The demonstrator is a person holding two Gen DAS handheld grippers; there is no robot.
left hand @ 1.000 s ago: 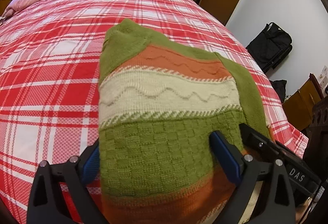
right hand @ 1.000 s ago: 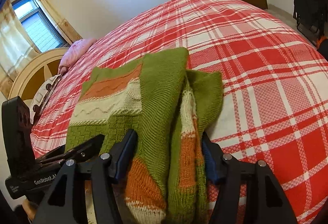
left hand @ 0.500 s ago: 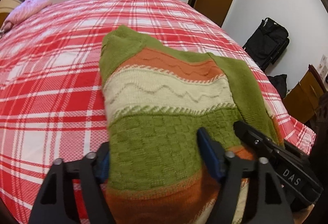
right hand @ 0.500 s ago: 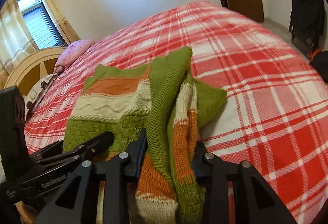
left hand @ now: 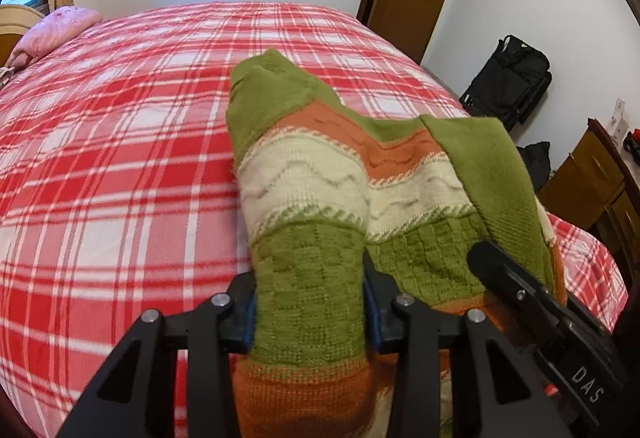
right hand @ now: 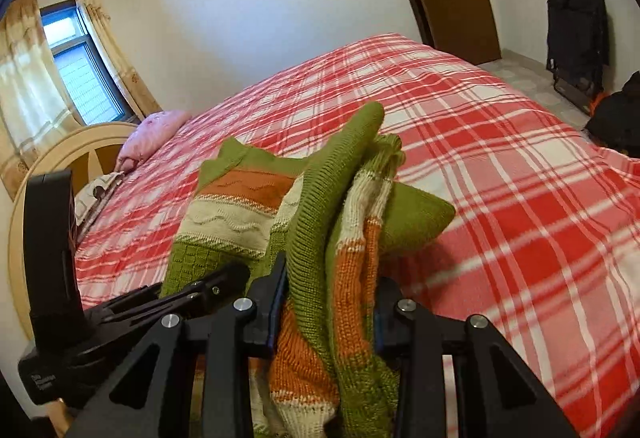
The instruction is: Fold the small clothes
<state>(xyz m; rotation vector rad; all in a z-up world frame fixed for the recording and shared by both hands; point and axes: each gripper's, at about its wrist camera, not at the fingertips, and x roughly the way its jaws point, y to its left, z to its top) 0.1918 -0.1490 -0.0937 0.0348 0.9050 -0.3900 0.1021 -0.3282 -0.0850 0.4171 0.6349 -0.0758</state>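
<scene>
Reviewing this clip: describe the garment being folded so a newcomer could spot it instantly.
Start at the big bed with the red and white checked cover. On its near side lies a knitted sweater, bunched between the left claw and right claw. Its green, orange and cream bands set it apart from the pink pillow by the headboard.

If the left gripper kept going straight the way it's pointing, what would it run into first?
The left gripper is closing on the knitted sweater. Straight ahead lies more of that sweater, draped forward, then probably the red plaid bedspread beneath it; depth is hard to judge.
</scene>
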